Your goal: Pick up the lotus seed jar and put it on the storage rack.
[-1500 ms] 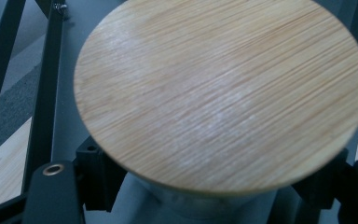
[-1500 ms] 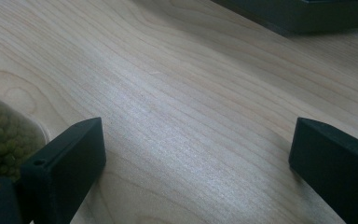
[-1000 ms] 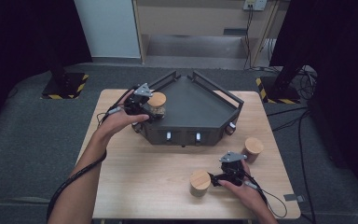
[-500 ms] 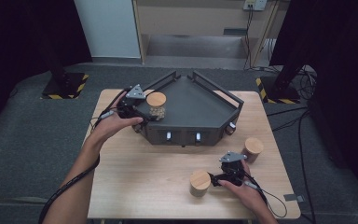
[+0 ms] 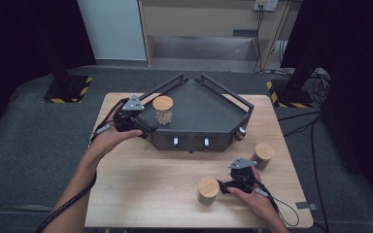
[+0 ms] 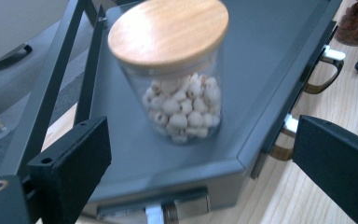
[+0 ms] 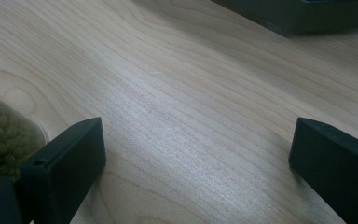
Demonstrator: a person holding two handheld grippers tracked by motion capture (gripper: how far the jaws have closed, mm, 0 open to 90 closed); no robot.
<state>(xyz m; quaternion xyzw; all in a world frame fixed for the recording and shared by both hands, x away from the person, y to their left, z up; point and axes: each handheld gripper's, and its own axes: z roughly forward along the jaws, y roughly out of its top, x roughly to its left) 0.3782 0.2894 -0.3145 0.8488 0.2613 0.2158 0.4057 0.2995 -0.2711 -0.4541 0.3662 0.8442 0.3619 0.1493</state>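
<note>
Two jars wait on the table (image 5: 141, 194) nearest the person: one with green contents (image 5: 208, 190) just beside the right gripper (image 5: 229, 187), whose jaws stand wide apart over bare wood with nothing between them, and another (image 5: 262, 155) a little farther off to the right. Beyond, the left gripper (image 5: 145, 130) sits at the near left corner of the dark tray (image 5: 209, 109); its jaws have just been opening and now stand apart, clear of the jar of white balls (image 6: 179, 84), which stands upright on the tray. That placing looks finished. Next, the right gripper must probably close on the green jar.
</note>
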